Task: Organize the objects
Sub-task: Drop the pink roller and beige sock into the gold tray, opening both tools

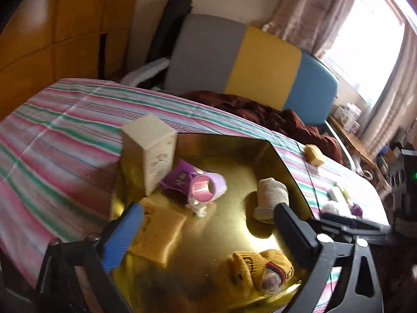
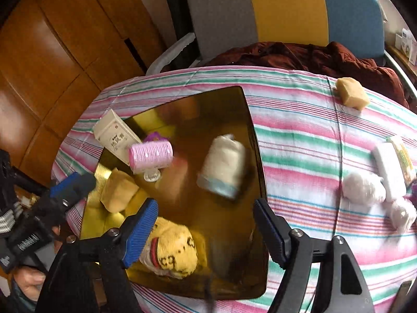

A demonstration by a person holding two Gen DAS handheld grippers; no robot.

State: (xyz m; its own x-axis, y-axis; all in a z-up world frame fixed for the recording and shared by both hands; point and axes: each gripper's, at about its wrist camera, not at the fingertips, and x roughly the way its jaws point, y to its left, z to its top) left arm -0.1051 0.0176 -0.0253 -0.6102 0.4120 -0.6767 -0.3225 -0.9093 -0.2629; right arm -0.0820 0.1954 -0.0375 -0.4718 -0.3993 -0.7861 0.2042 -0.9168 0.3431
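Note:
A shiny gold tray [image 2: 250, 135] lies on the striped cloth. It holds a cream box [image 2: 114, 134], a pink hair roller [image 2: 151, 156], a purple packet [image 1: 179, 180], a yellow sponge [image 2: 118, 191], a white rolled sock [image 2: 224, 164] and a yellow rolled sock [image 2: 173, 251]. My right gripper [image 2: 206, 232] is open and empty above the tray's near part, just past the yellow sock. My left gripper [image 1: 208, 232] is open and empty over the tray [image 1: 292, 174], between the sponge [image 1: 159, 234] and the white sock [image 1: 271, 198]; it also shows in the right wrist view [image 2: 73, 185].
On the cloth right of the tray lie a second yellow sponge [image 2: 351, 92], white soft rolls [image 2: 365, 187], a white bar [image 2: 388, 167] and a yellow-green packet [image 2: 404, 156]. A chair with a dark red garment [image 2: 299, 54] stands behind the table. Wooden cabinets [image 2: 65, 39] are at the left.

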